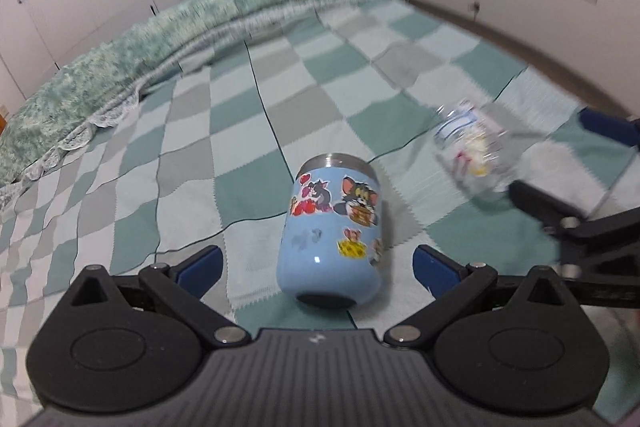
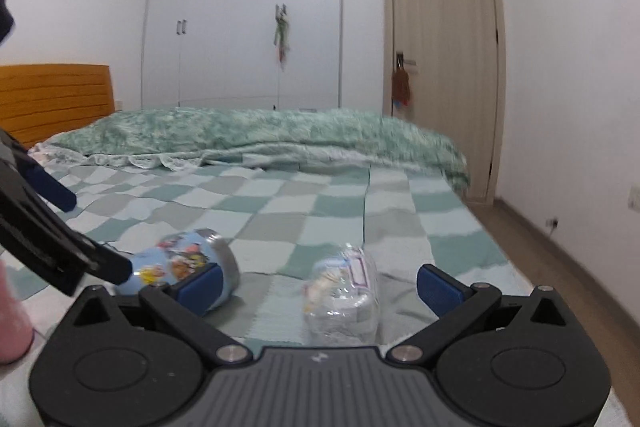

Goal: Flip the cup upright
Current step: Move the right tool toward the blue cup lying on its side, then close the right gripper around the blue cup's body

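- Left wrist view: the blue cup (image 1: 334,231) lies on its side on the checked bedspread (image 1: 224,115), its steel rim pointing to 12 o'clock and its dark base toward the camera.
- Cartoon stickers cover the upper side of the cup.
- The left gripper (image 1: 318,267) is spread wide, released, with one blue pad on each side of the cup's base; neither pad touches it.
- At 2 o'clock from the blue cup lies a clear glass cup (image 1: 474,155), blurred, also on its side.
- The right gripper (image 1: 560,163) reaches in from 3 o'clock, its fingers on either side of the glass cup.
- Right wrist view: the right gripper (image 2: 318,281) is likewise released, fingers wide apart, with the glass cup (image 2: 344,301) lying between them, nearer the middle than either pad.
- The blue cup (image 2: 184,267) sits at 9 o'clock from the glass cup, partly behind the left pad.
- A rumpled green quilt (image 2: 256,135) lies across the far side of the bed, with a white wardrobe (image 2: 240,19) and a door (image 2: 440,59) behind.
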{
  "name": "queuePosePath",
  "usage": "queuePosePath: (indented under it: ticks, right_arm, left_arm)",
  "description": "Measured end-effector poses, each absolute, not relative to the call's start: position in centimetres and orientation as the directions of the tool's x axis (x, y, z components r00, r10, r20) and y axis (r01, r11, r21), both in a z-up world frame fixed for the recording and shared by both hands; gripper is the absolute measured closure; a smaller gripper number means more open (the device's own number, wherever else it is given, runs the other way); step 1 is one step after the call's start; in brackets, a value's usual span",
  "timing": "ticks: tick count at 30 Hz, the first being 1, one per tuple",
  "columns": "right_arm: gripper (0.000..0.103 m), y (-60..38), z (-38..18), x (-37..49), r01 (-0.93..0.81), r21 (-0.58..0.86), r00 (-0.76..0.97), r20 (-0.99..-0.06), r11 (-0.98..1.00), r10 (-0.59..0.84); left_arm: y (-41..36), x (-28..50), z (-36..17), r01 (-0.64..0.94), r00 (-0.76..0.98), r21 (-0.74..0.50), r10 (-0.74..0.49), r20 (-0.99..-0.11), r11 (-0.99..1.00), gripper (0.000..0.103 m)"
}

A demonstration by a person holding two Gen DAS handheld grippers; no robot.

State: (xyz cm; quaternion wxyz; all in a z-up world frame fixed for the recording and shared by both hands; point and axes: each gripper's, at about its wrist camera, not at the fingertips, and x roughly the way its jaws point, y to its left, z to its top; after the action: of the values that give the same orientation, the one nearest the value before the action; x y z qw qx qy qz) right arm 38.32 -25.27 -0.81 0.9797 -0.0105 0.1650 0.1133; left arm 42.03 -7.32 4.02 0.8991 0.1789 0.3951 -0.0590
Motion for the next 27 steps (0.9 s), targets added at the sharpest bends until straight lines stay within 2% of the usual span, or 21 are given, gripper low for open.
queuePosePath:
  ticks: [8,9,11,19,27]
  right_arm:
    - [0.0,-25.6,-3.3,40.9,-0.246,0.044,0.873,-0.423,0.968,0.241]
    - [0.0,-25.7,-3.3,40.7,-0.248,0.047,0.873,-0.422,0.968,0.244]
    - [0.0,-25.7,-3.1,40.4,-0.253,0.051,0.879,-0.406,0.966,0.252]
    - [0.0,-26.3,-0.4,34.6,-0.259,0.043,0.905,-0.339,0.965,0.258]
    - [0.0,-27.4,1.1,28.0,-0.268,0.045,0.905,-0.33,0.962,0.268]
  left_arm:
    - [-7.8,49.2,-1.2,0.264,0.551,0.279,0.093,-0.829,0.923,0.002]
    - [-7.8,49.9,-1.8,0.275,0.523,0.244,0.068,-0.849,0.93,0.016]
    - [-8.0,49.8,-2.0,0.276,0.52,0.237,0.063,-0.852,0.931,0.019]
    - [-7.5,41.1,2.1,0.293,0.54,0.182,-0.006,-0.842,0.939,0.019]
    - [-6.1,32.1,3.8,0.05,0.555,0.018,-0.012,-0.832,0.999,0.018]
